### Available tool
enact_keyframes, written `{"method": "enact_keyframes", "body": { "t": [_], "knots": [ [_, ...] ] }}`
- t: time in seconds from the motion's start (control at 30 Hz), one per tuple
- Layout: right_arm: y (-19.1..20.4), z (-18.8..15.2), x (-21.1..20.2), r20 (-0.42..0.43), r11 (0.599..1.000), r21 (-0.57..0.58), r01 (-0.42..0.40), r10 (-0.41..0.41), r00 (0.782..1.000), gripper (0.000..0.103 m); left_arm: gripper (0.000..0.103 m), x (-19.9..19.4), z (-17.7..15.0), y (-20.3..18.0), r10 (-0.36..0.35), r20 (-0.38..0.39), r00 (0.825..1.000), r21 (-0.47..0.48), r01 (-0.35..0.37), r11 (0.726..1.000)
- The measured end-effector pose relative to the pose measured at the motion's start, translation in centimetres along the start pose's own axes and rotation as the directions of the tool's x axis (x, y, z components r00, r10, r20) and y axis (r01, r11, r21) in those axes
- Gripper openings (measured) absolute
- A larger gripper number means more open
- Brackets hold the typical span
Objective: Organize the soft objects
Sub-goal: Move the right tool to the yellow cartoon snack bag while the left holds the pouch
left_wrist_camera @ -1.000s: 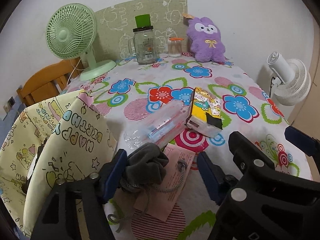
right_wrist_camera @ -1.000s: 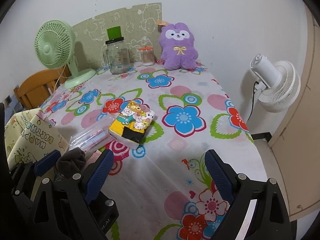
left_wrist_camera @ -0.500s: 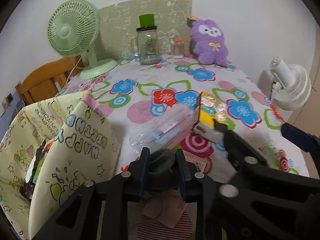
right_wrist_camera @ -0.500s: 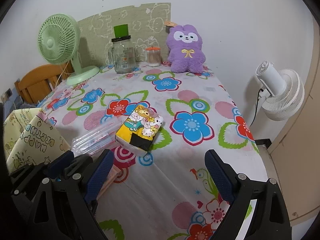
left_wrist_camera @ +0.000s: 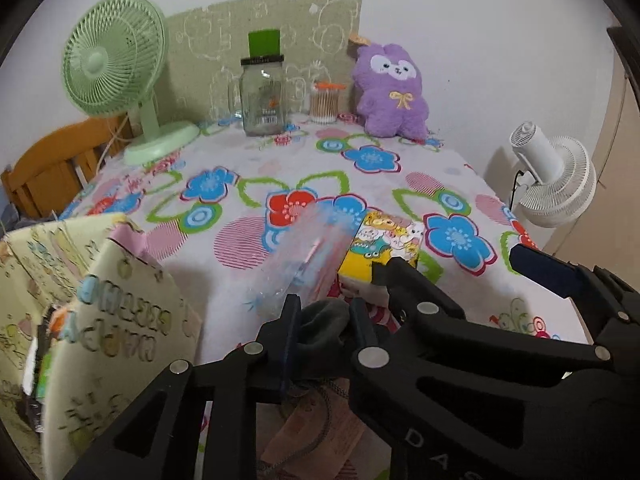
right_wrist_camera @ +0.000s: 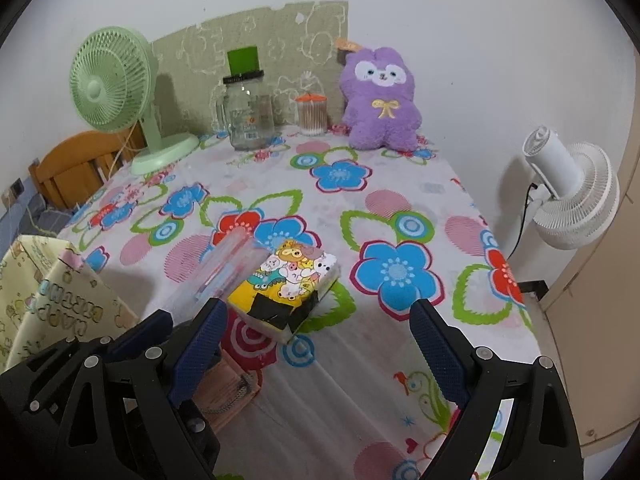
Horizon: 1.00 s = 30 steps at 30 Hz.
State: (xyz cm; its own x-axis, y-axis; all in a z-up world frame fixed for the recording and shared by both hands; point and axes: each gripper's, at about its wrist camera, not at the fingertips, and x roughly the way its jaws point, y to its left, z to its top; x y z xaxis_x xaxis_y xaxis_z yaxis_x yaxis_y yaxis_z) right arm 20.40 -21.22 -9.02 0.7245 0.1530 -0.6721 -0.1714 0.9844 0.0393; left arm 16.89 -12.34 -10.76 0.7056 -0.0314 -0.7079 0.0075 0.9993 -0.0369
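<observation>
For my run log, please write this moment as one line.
left gripper: shut on grey cloth | right gripper: open, empty | tissue pack: on table

Gift bag (left_wrist_camera: 120, 332): upside-down lettering, "HAPPY BIRTHD…", partly blurred.
Right gripper (left_wrist_camera: 452, 264) body: raised letters "DAS…", cut off at the edge.
Glass jar (left_wrist_camera: 262, 96) label: too small to read.

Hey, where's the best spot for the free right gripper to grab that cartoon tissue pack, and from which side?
Grip the tissue pack across its short width, coming from above at the near end; it lies flat, and the open right gripper already hovers there.
</observation>
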Motion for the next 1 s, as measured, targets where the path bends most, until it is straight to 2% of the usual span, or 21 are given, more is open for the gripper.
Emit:
{"method": "enact_keyframes", "body": {
  "t": [0.13,0.4,0.5,0.6,0.67,0.73,0.8,0.83,0.87,0.93,1.0],
  "knots": [
    [-0.2,-0.1,1.2,-0.021,0.999,0.019,-0.033,0.033,0.999,0.089,0.026,0.5,-0.1,-0.1,-0.008,0.001,1.0,-0.006,0.008,1.0],
    [-0.3,-0.1,2.6,-0.055,0.994,0.057,-0.091,0.094,0.994,0.088,0.028,1.0,-0.1,0.4,-0.029,-0.015,0.999,-0.029,0.029,0.999],
    [-0.1,0.0,3.0,-0.069,0.992,0.06,-0.112,0.116,0.991,0.083,0.031,1.1,-0.1,0.5,-0.035,-0.02,0.999,-0.031,0.034,0.999],
    [0.0,0.0,3.2,-0.084,0.989,0.064,-0.13,0.135,0.987,0.073,0.038,1.2,-0.1,0.5,-0.043,-0.025,0.999,-0.028,0.042,0.999],
    [0.1,0.0,3.2,-0.094,0.991,0.055,-0.124,0.129,0.987,0.053,0.042,1.2,-0.2,0.3,-0.04,-0.027,0.999,-0.015,0.039,0.999],
    [0.0,-0.1,3.3,-0.104,0.99,0.058,-0.125,0.131,0.986,0.045,0.045,1.2,-0.2,0.1,-0.042,-0.029,0.999,-0.005,0.042,0.999],
    [-0.1,-0.2,3.4,-0.107,0.99,0.06,-0.125,0.13,0.986,0.035,0.053,1.1,-0.3,-0.1,-0.048,-0.032,0.998,0.009,0.049,0.999],
    [-0.1,-0.2,3.4,-0.113,0.992,0.053,-0.117,0.123,0.986,0.023,0.055,1.1,-0.3,-0.1,-0.044,-0.03,0.999,0.014,0.044,0.999],
    [-0.1,-0.3,3.3,-0.116,0.992,0.049,-0.113,0.118,0.986,0.02,0.057,1.1,-0.3,-0.2,-0.041,-0.032,0.999,0.021,0.041,0.999],
    [-0.3,-0.4,3.2,-0.118,0.993,0.047,-0.106,0.111,0.987,0.019,0.061,1.0,-0.4,-0.4,-0.037,-0.036,0.999,0.033,0.038,0.999],
    [-0.4,-0.6,3.0,-0.119,0.994,0.046,-0.101,0.106,0.987,0.018,0.073,0.9,-0.5,-0.6,-0.028,-0.04,0.999,0.047,0.03,0.998]
  ]
}}
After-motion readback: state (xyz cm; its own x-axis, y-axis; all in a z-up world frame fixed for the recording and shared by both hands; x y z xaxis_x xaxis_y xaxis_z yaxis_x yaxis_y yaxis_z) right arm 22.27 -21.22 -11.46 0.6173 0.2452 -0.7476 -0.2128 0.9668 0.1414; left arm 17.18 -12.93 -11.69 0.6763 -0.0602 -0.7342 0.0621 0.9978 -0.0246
